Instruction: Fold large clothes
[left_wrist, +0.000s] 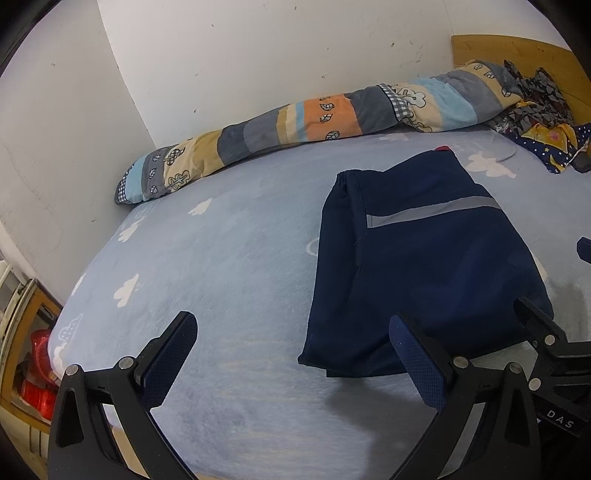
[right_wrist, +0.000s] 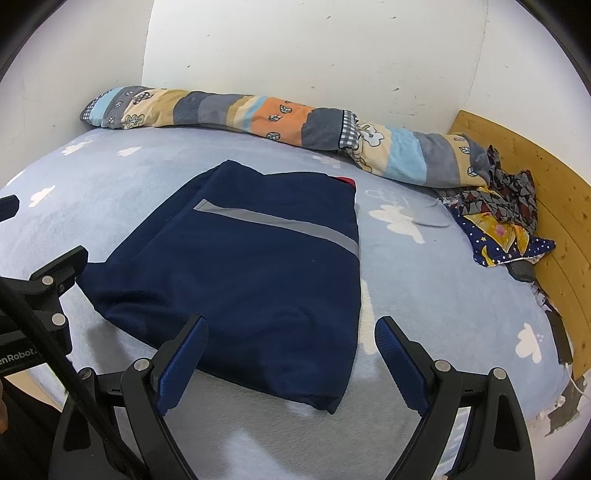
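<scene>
A navy garment (left_wrist: 417, 266) with a grey reflective stripe lies folded into a flat rectangle on the light blue cloud-print bed sheet (left_wrist: 221, 266). My left gripper (left_wrist: 291, 328) hovers open over the sheet by the garment's near left corner, with nothing between its fingers. In the right wrist view the same navy garment (right_wrist: 251, 273) fills the middle. My right gripper (right_wrist: 291, 328) stands open just above its near edge and holds nothing. Part of the right gripper's frame (left_wrist: 546, 339) shows at the garment's right side in the left wrist view.
A rolled patchwork quilt (right_wrist: 280, 122) lies along the white wall at the back. A pile of patterned clothes (right_wrist: 502, 221) sits by the wooden headboard (right_wrist: 554, 206). Red items (left_wrist: 37, 373) stand on a wooden shelf beside the bed's left edge.
</scene>
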